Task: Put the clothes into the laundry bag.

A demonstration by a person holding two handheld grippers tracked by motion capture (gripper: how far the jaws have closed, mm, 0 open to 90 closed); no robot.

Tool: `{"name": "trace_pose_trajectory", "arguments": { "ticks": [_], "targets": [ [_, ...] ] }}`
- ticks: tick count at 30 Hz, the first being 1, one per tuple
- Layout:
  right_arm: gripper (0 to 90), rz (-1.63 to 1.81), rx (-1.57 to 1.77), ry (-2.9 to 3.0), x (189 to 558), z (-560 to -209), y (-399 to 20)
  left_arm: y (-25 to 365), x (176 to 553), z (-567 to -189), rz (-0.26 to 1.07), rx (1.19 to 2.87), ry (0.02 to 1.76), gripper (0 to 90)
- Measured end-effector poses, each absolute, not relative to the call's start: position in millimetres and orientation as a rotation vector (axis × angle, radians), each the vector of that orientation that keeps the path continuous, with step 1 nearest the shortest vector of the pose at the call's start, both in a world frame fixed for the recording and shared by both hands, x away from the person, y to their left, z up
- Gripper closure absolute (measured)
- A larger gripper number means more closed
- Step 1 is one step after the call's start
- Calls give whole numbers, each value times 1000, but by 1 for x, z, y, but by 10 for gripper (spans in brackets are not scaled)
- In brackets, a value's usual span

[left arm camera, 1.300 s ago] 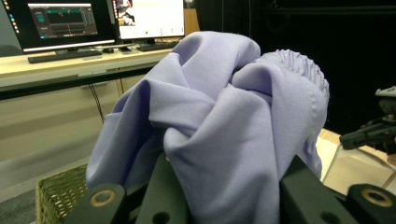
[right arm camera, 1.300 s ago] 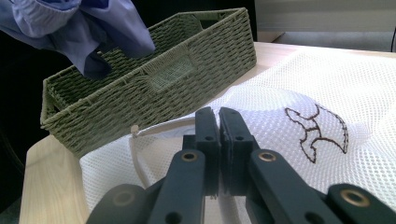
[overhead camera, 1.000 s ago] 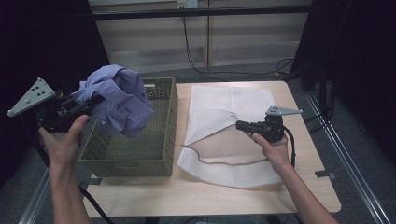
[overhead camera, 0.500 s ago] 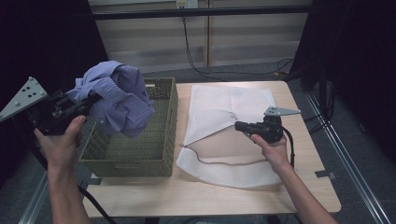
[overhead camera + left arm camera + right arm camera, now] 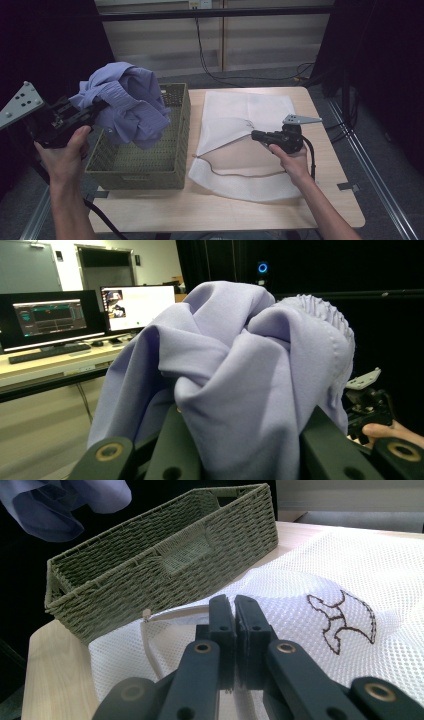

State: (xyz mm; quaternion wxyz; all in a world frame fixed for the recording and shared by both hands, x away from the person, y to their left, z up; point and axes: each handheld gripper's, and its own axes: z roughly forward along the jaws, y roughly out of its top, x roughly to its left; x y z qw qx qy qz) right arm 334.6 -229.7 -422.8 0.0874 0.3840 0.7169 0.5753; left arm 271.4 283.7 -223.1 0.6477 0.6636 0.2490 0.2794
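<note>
Up at the left of the high view, the person's left hand (image 5: 62, 150) is raised with the forearm rising steeply from the bottom edge, holding the left gripper (image 5: 92, 111) level and pointed toward the table's middle. Its jaws are clamped on a bunched lavender shirt (image 5: 131, 107), which hangs in the air above the near-left part of the green woven basket (image 5: 176, 130), clear of its rim. From the left gripper view, the shirt (image 5: 240, 375) bulges between the two jaws.

Across the table, the right hand (image 5: 292, 160) reaches in low, forearm angled from the bottom right, with the right gripper (image 5: 256, 135) pointing left over the white mesh laundry bag (image 5: 250, 112) that lies flat on the wooden table (image 5: 320, 200) just beside the basket. In the right gripper view its jaws are pressed together, seemingly pinching the mesh bag (image 5: 320, 610) where it humps up; the grip itself is hard to confirm.
</note>
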Motion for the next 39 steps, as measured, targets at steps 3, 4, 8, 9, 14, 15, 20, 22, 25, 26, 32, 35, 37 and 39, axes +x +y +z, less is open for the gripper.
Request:
{"name": "trace_pose_trajectory", "arguments": {
  "ticks": [3,4,8,9,14,15,20,22,25,26,32,35,37,39],
  "targets": [
    [869,1714,1147,2135,335,-423,-229,279,267,-219,630,1499,550,773],
    [869,1714,1147,2135,335,-423,-229,278,266,-218,623,1495,545,773],
    [869,1714,1146,2135,335,-423,-230,274,262,-216,611,1489,521,772],
    [868,1714,1146,2136,335,-423,-230,272,261,-214,602,1506,487,773],
    [869,1713,1146,2138,335,-423,-229,263,264,-217,569,1518,468,771],
    [868,1715,1147,2139,335,-423,-229,258,265,-217,560,1523,462,771],
    [868,1713,1147,2141,335,-423,-229,248,263,-216,539,1529,437,769],
    [869,1713,1147,2141,335,-423,-229,241,261,-216,531,1541,425,766],
    [869,1714,1146,2143,335,-423,-229,237,260,-215,526,1543,411,767],
    [869,1714,1146,2143,335,-423,-229,235,260,-215,519,1543,409,767],
    [868,1713,1137,2148,335,-424,-229,218,257,-215,503,1570,372,767],
    [869,1714,1137,2149,335,-424,-229,213,257,-215,501,1584,365,766],
    [869,1712,1139,2151,335,-424,-229,207,257,-216,479,1590,355,766],
    [869,1712,1138,2152,335,-424,-229,205,257,-217,476,1589,353,766]
  ]
}}
